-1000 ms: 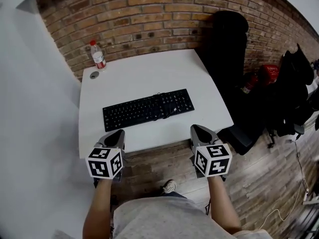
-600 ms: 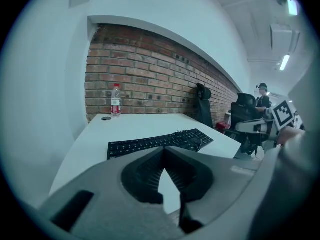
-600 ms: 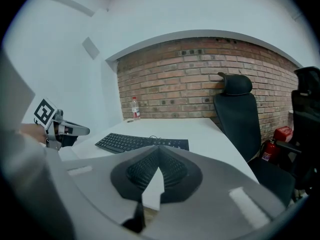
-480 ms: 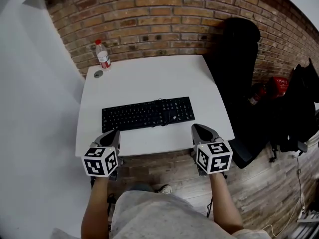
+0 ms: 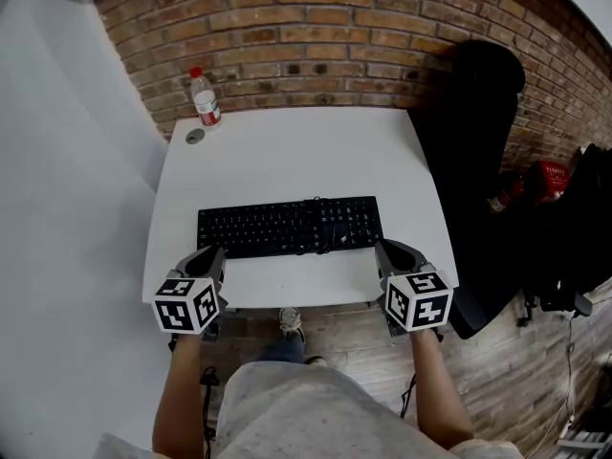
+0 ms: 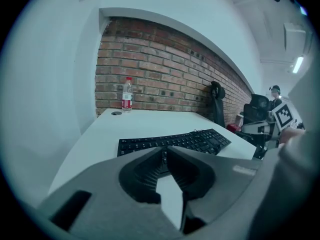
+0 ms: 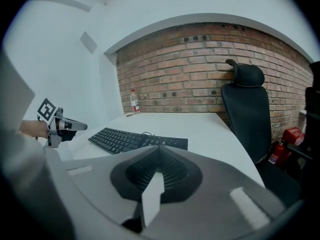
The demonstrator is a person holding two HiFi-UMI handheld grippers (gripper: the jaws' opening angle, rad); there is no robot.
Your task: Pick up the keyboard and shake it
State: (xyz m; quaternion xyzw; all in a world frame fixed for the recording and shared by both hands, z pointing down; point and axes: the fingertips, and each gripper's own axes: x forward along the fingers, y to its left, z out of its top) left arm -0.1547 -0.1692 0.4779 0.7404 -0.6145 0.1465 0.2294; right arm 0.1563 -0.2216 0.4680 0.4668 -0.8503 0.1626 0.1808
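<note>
Head view: high, looking steeply down on the whole table (image 5: 287, 151).
Left gripper view: low, near the front edge, faces the brick wall (image 6: 150, 79).
Right gripper view: same, from the right.
Shared: the keyboard (image 5: 287, 228).

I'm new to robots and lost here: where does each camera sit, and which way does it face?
Head view: on the person's head, facing steeply down at the table, keyboard; shows forearms, left gripper, right gripper.
Left gripper view: on the left gripper, facing the brick wall; its empty jaws have just been opening.
Right gripper view: on the right gripper, facing brick wall and chair; jaws shut.
Shared: both gripper views show keyboard, bottle.
</note>
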